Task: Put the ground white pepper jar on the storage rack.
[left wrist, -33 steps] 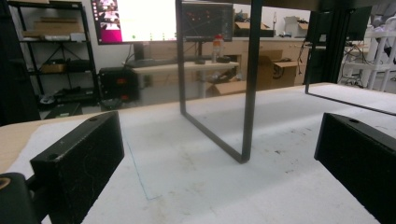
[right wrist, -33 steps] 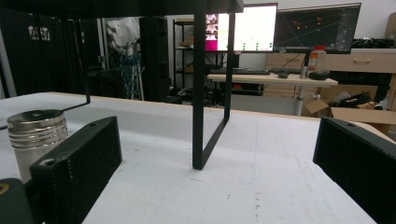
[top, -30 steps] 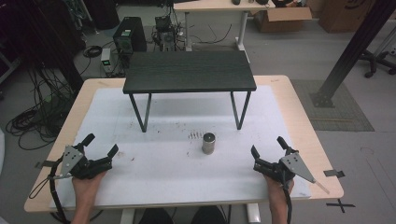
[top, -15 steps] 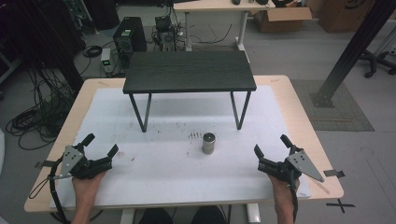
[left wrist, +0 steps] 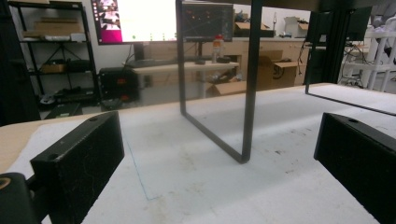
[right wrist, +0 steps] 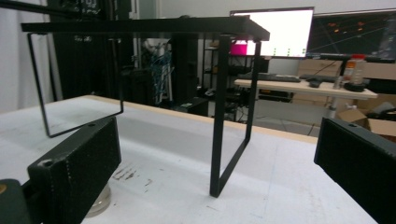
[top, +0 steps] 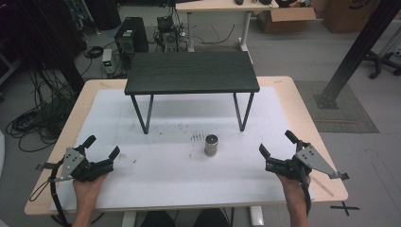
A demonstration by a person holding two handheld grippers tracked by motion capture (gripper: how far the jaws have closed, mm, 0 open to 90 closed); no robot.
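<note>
Nearest, at 7 and 5 o'clock on the bench (top: pixel 293 101), left gripper (top: pixel 101 159) and right gripper (top: pixel 279 151) rest with jaws spread, empty; farther in, at centre, a small metal cylinder (top: pixel 211 145) stands upright before the black stand (top: pixel 191 72): likely rigid, dense, slick—grip mid-wall.

So the little stand (top: pixel 191 72) sits ahead of both grippers, with the can (top: pixel 211 145) in front of it, between left gripper (top: pixel 100 152) and right gripper (top: pixel 279 145), nearer the right.
</note>
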